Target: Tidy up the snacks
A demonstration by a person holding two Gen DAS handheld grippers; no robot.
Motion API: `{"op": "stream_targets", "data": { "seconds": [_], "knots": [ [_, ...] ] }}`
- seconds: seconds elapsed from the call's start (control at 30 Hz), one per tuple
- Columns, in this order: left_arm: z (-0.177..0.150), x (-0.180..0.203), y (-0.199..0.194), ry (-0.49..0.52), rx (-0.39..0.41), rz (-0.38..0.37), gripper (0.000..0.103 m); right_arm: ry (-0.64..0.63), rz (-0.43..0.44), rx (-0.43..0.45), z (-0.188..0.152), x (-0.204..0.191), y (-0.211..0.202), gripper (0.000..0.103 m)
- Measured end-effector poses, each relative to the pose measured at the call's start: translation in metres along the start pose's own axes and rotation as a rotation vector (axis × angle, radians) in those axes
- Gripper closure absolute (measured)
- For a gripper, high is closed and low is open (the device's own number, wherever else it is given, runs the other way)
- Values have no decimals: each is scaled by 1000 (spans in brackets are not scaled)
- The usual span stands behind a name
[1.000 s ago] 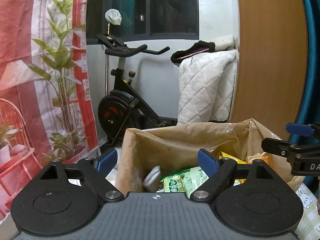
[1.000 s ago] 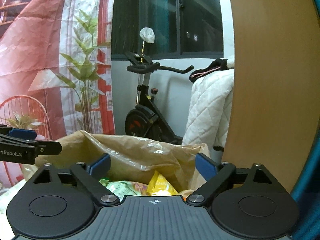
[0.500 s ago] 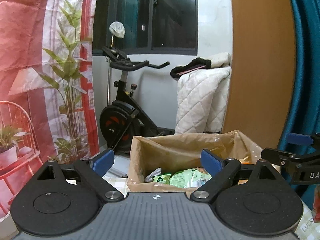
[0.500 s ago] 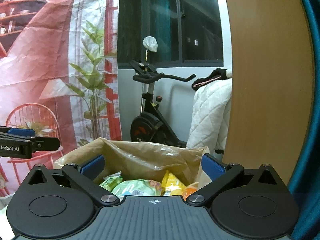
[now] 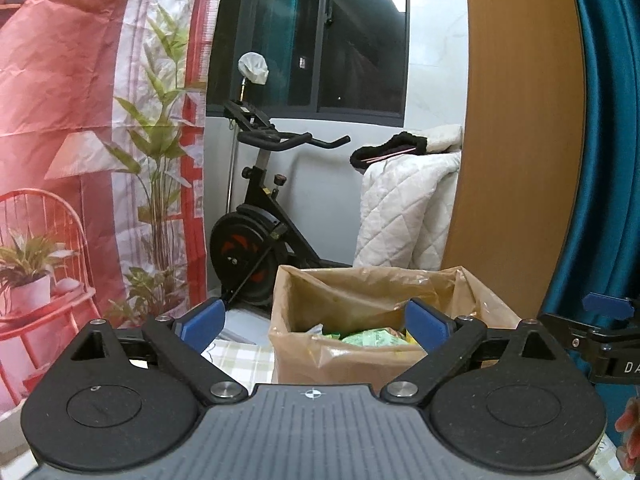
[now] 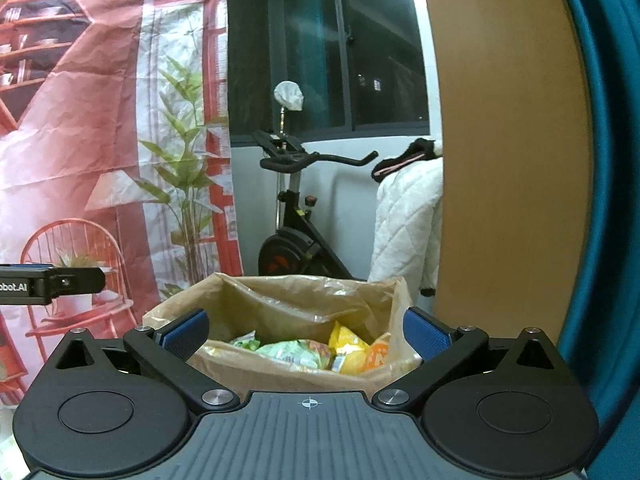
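Note:
A brown paper-lined box stands on a checked tablecloth, straight ahead in both wrist views. Green and yellow snack packets lie inside it. My left gripper hangs a short way before the box; its jaws are still opening and nothing is between them. My right gripper stands wide open before the box, with nothing between its blue pads. Each gripper's side also shows at the other view's edge.
Behind the table are an exercise bike, a white quilt over a rack, a wooden panel and a teal curtain. A red printed backdrop hangs at the left.
Both grippers have drawn back and up from the box, which now looks smaller and farther. The jaws of both stand wider than before.

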State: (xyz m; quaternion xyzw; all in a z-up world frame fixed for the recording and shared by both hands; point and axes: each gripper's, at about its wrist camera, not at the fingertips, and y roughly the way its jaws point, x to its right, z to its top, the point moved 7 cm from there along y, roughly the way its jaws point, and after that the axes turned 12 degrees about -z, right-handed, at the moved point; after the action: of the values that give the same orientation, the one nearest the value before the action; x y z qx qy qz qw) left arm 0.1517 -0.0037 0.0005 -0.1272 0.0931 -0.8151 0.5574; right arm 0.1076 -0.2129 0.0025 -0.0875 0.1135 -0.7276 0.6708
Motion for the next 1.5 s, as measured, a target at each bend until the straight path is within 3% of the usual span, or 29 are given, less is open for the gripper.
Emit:
{"op": "stream_targets", "data": {
  "seconds": [0.33, 0.53, 1.5],
  "knots": [
    [-12, 16, -18, 49, -7, 62, 5, 75, -9, -21, -15, 15, -23, 0],
    [-17, 22, -27, 31, 3, 20, 5, 44, -28, -39, -22, 13, -31, 1],
    [-28, 31, -39, 41, -38, 51, 5, 48, -41, -68, -35, 21, -36, 1]
  ]
}}
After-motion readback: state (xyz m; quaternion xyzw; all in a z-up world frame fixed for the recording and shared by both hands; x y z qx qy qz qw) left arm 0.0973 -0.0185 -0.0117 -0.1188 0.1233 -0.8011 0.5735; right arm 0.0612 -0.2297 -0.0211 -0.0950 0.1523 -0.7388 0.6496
